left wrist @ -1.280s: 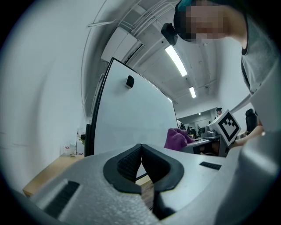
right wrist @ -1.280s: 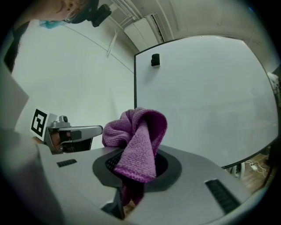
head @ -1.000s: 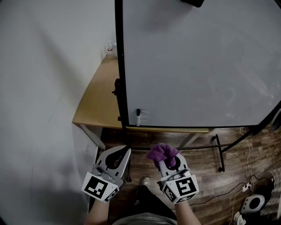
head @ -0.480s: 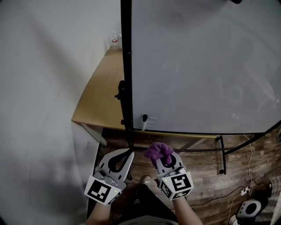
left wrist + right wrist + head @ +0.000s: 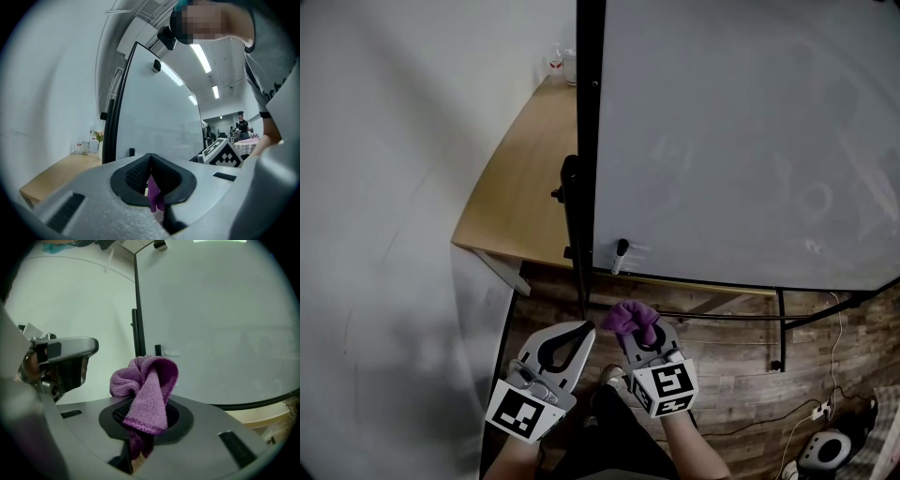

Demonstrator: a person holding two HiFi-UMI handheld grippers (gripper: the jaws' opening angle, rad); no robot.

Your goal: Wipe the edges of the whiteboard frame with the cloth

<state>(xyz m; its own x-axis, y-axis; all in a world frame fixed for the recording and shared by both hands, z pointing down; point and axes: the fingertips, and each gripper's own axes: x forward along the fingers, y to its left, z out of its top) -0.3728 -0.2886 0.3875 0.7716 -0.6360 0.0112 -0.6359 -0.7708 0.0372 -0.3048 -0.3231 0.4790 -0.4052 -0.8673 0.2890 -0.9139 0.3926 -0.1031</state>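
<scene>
Holding both tools low, the person has the left gripper (image 5: pixel 578 330) fingers pressed together, apparently empty. Right gripper (image 5: pixel 641 336) fingers clamp the purple cloth (image 5: pixel 630 319) mid-bunch: soft, light and floppy, so probably best gripped there. Whiteboard frame (image 5: pixel 589 112) is ahead of the fingers, untouched.

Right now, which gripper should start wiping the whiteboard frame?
Right. The right gripper has its fingers shut on the purple cloth, just below the whiteboard frame and its lower left corner. The left gripper is shut, with no cloth bunched at its tips.
</scene>
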